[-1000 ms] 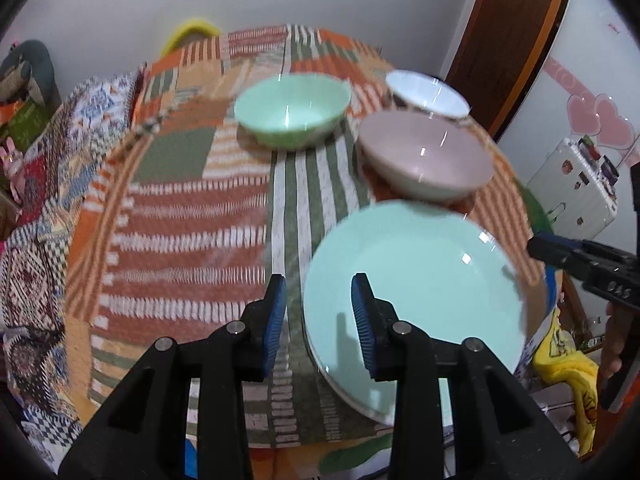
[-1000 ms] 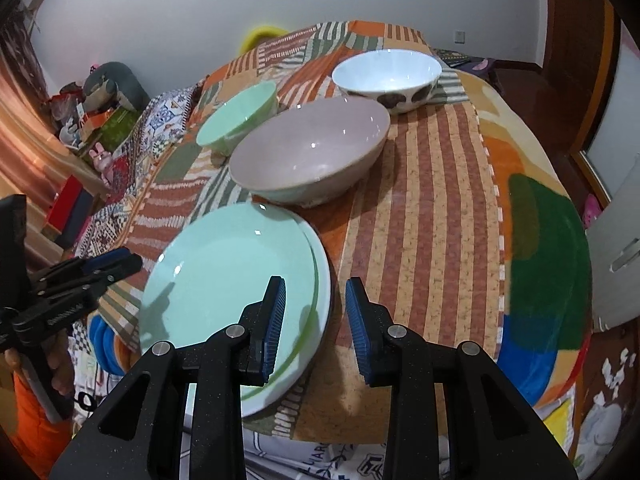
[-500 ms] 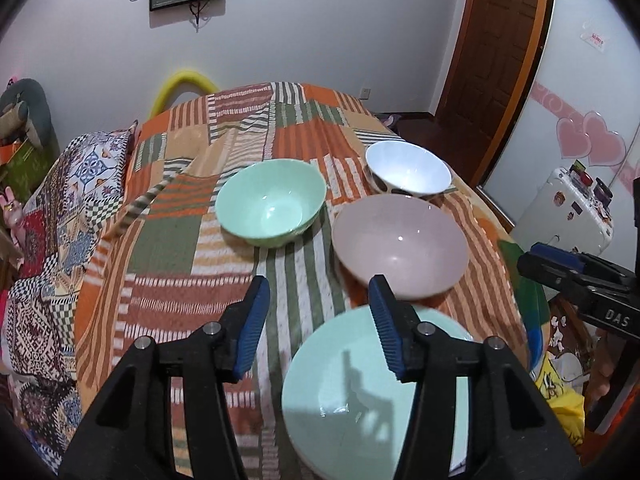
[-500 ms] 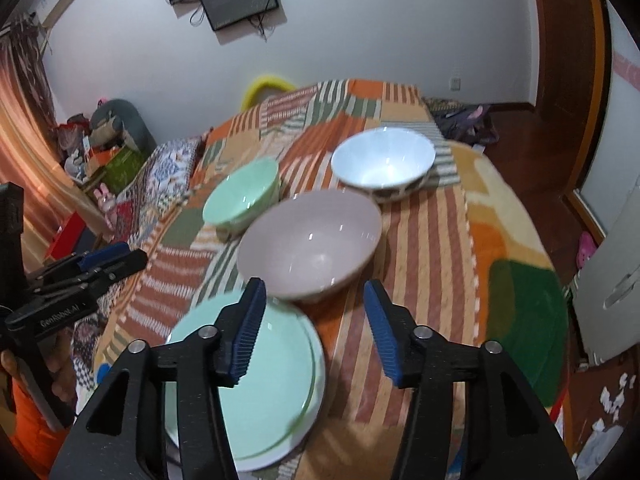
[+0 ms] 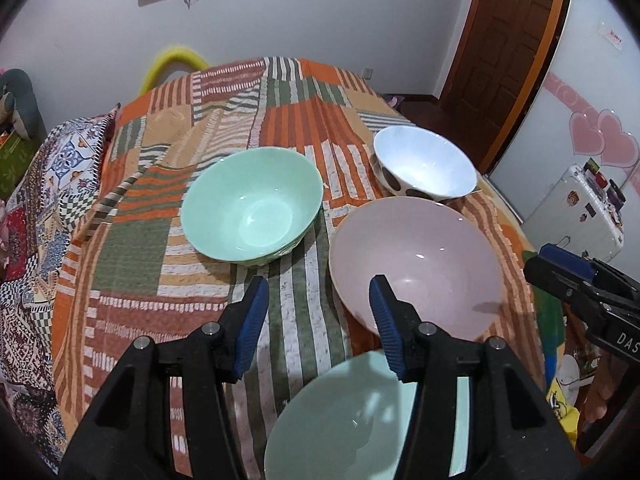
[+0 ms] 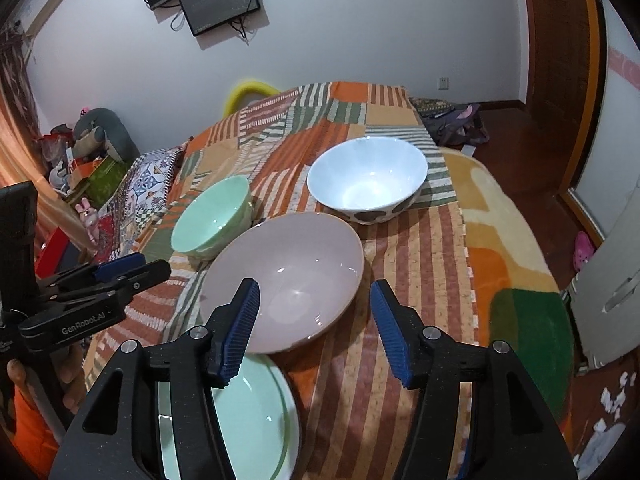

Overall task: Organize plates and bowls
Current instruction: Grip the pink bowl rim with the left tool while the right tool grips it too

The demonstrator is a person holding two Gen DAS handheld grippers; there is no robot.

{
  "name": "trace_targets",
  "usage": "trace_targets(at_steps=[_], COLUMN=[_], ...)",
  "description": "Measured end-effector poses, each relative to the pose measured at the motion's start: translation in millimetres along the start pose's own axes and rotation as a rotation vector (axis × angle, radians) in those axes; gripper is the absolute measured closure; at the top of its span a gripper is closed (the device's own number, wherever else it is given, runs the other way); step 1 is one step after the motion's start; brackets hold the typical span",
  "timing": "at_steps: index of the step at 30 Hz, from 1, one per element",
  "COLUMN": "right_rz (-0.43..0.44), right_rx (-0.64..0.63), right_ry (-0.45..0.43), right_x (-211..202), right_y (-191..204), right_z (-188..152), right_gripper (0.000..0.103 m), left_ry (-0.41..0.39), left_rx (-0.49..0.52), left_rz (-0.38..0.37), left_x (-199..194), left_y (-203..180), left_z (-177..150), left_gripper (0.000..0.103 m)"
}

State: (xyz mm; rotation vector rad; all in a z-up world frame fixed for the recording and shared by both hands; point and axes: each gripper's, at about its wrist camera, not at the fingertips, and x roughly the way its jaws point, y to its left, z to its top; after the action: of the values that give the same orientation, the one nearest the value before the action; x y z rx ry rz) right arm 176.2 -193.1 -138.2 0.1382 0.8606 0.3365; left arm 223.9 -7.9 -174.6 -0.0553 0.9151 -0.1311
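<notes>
Up close, the left gripper (image 5: 316, 308) has its blue-padded jaws standing apart with nothing between them; it hangs above the striped patchwork blanket (image 5: 296, 312). The right gripper (image 6: 314, 312) has its jaws opening, also empty, above the near rim of the pink bowl (image 6: 288, 276). Each gripper shows in the other's view as well: the right one at the right edge of the left wrist view (image 5: 576, 276), the left one at the left edge of the right wrist view (image 6: 120, 272), with part of a hand (image 6: 16, 372) below it.

Just beneath both grippers, at the near edge of the bed, lies a mint-green plate (image 6: 256, 420); a second rim seems to show under it, so it may be a stack, though the fingers hide much of it. The pink bowl sits just beyond the plate, its rim close to the plate's or over it. Left of the pink bowl is the green bowl (image 5: 252, 208), just beside it in the right wrist view. Farther back and to the right stands the white bowl (image 6: 368, 180), with dark spots on its outside, near the pink bowl's far rim.

Around the bed: a wall-mounted screen (image 6: 220, 4), a brown wooden door (image 5: 504, 52), and a white case (image 5: 576, 208) with stickers.
</notes>
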Motion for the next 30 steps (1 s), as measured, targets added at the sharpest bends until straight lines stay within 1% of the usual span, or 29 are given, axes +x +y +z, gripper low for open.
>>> trace_targets(at_steps=[4,9,10,12,16,18,19,22,25,30], right_rz=[-0.018,-0.02,-0.022,-0.02,-0.008,-0.004,-0.001,-0.006,-0.005,0.002], right_rx=[0.018,0.036,0.039,0.04,0.042,0.046,0.048,0.047,0.048,0.061], right_ry=[0.003,0.022,0.025,0.036,0.065,0.076,0.084,0.099,0.105,0.122], right_x=[17,33,36,41,50,53,55,59,59,59], right_y=[-6,-12,-13,-15,-17,-18,-18,-19,-20,-21], right_z=[2,5,5,5,4,3,2,0,0,3], right_gripper=[0.049,0.049,0.052,0.057,0.067,0.07,0.073,0.077,0.078,0.077], left_ry=[0.022,0.049,0.051,0.058,0.085,0.099,0.106,0.137,0.142,0.141], left_rx=[-0.001,0.009,0.011,0.017,0.02,0.017,0.014,0.008,0.008,-0.004], left_rz=[-0.008,-0.027,-0.028,-0.034,-0.048,-0.059,-0.066,-0.094,-0.089,-0.108], left_x=[23,47,50,56,69,75,78,86,89,85], left_y=[0,-4,-5,-6,-8,-8,-8,-8,-9,-8], left_z=[4,7,8,8,8,8,7,6,5,4], left_gripper=[0.051,0.052,0.052,0.058,0.067,0.073,0.074,0.081,0.082,0.083])
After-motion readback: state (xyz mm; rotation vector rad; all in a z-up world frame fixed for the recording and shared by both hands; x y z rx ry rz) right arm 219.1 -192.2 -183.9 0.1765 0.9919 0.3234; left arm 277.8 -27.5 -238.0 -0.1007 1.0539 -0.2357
